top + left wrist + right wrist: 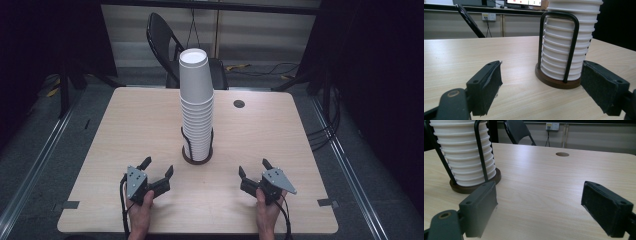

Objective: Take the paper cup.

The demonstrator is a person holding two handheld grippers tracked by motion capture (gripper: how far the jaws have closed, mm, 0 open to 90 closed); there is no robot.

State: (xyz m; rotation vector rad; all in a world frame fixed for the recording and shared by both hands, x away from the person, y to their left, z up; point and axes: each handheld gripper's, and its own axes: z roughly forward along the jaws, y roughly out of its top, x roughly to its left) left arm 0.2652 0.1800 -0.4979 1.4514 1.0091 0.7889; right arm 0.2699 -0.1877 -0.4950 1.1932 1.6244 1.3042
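A tall stack of white paper cups (196, 107) stands upside down in a holder with a round dark wooden base (197, 158) and black wire loops, at the middle of the table. My left gripper (158, 167) rests near the front left, open, nothing between its jaws. My right gripper (254, 167) rests at the front right, also open and empty. In the left gripper view the cup stack (569, 42) and its base (554, 81) sit ahead to the right of my left gripper (549, 85). The right gripper view shows the stack (464, 155) at far left, beyond my right gripper (544, 207).
The light wooden table (130, 130) has a round cable hole (239, 104) at back right. A black folding chair (165, 40) stands behind the table. Grey tape marks (70, 205) sit near both front corners.
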